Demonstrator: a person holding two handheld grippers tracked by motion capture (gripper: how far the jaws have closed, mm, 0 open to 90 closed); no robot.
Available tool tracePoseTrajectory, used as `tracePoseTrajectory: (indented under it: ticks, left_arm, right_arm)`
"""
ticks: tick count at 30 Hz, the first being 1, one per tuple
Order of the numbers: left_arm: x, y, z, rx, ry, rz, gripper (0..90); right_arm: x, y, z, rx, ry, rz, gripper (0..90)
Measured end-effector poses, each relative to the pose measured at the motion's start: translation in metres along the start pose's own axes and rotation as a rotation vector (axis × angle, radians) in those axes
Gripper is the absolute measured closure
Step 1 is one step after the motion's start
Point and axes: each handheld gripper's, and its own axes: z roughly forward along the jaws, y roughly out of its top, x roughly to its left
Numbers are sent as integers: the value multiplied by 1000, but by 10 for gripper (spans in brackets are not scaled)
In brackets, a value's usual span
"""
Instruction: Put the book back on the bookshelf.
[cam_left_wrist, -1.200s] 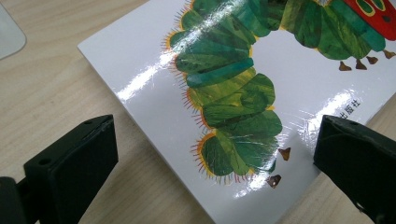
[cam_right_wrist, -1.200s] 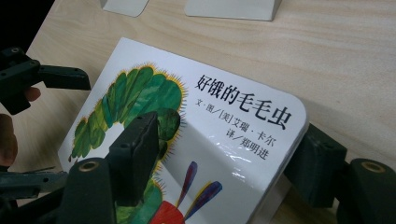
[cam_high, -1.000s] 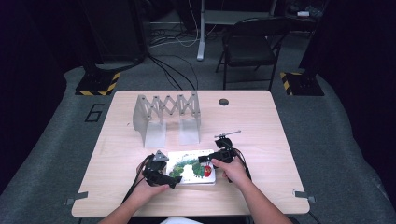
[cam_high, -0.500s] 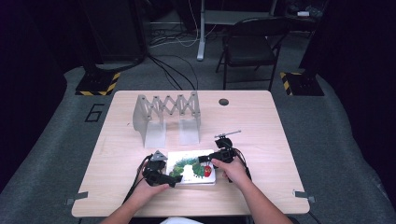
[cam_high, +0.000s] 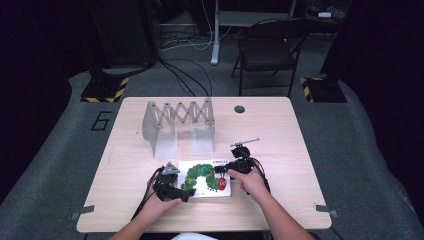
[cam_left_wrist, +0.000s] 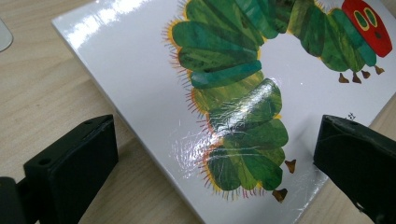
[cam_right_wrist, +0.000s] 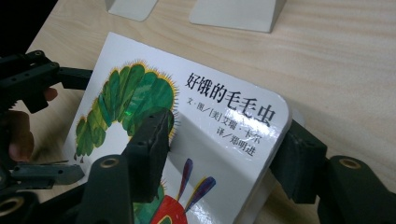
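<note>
The caterpillar picture book (cam_high: 206, 178) lies flat on the wooden table (cam_high: 280, 130), near its front edge, just in front of the folding book rack (cam_high: 179, 126), whose slots hold nothing. The right tongs (cam_right_wrist: 219, 154) have just been closing, with one jaw on the cover and one under the book's corner, gripping it. The left tongs (cam_left_wrist: 210, 158) stand wide astride the book's other end, not touching it.

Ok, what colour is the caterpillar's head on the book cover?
Red, with yellow-and-green eyes; the head on the book shows best in the left gripper view.
</note>
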Motion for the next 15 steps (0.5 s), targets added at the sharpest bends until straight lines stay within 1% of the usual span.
tracePoseTrajectory:
  ticks: [1, 2, 3, 6, 8, 9, 10, 11, 12, 13, 14, 15]
  left_arm:
    - [-1, -1, 1, -12, 5, -5, 0]
    - [-1, 0, 0, -6, 1, -3, 0]
    - [0, -1, -1, 6, -8, 2, 0]
    - [0, -1, -1, -4, -13, -7, 0]
    - [-1, -2, 0, -8, -6, 0, 0]
    - [-1, -2, 0, -6, -6, 6, 0]
    - [-1, -2, 0, -10, -5, 8, 1]
    - [-2, -2, -1, -11, -7, 7, 4]
    - [-2, -2, -1, -11, -12, 14, 4]
    - [-3, -1, -2, -7, -26, 15, 22]
    - [-4, -1, -3, -10, -55, 18, 70]
    - [-6, -1, -4, -9, -63, 21, 111]
  right_arm:
    - [3, 0, -2, 0, 2, -1, 428]
    - [5, 0, -4, -9, -3, -12, 433]
    - [7, 0, -7, -20, -10, -43, 438]
    - [11, -1, -11, -24, -13, -52, 442]
    - [13, -2, -13, -33, -9, -59, 444]
    - [13, -2, -14, -47, -5, -74, 447]
    - [16, -3, -17, -45, -4, -64, 449]
    - [18, -3, -20, -57, -3, -75, 455]
    - [18, -3, -20, -57, -3, -75, 455]
    - [19, -3, -21, -61, -2, -80, 460]
    - [21, -4, -23, -66, -2, -84, 469]
    - [22, -4, -24, -74, -6, -96, 482]
